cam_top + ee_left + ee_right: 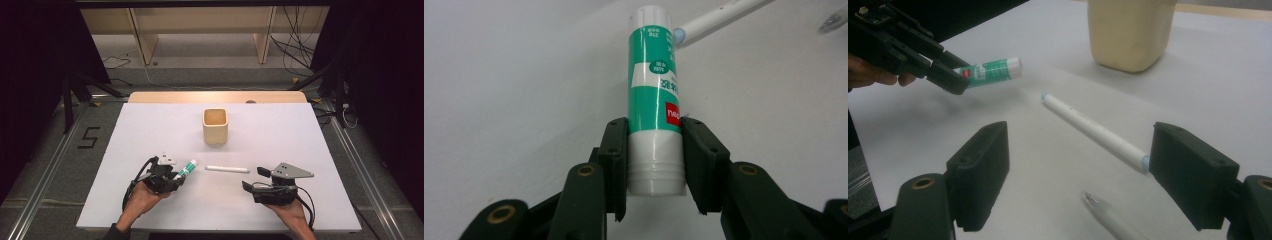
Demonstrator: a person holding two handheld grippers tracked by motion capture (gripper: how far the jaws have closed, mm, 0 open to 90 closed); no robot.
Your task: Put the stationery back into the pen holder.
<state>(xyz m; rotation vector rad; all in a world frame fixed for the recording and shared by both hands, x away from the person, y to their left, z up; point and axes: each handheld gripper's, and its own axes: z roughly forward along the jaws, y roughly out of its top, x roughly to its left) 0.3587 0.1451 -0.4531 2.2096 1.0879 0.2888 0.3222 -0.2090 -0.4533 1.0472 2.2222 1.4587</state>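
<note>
**Glue stick clamped in the left gripper, lifted off the table**

The green-and-white glue stick (654, 100) sat between the two black jaws of the left gripper (176, 176), pinched at its white lower end, with the green label and the clear cap pointing away from the hand. In the right gripper view the stick (990, 71) was held tilted above the white tabletop (150, 130), at the table's near left part, its cap end towards the centre.

Just beyond the cap lay a white pen (227, 169), flat on the table and apart from the stick, roughly crosswise in the high view. In the right gripper view this pen (1094, 132) ran between the jaws of the right gripper (1093, 175), whose jaws stood wide apart with nothing between them gripped; its far end lay close by one jaw. A second pen (1110, 220) lay blurred near the bottom of that view.

Farther back, near the table's middle, stood a beige square-mouthed cup (215, 126), upright and well apart from both grippers.
</note>
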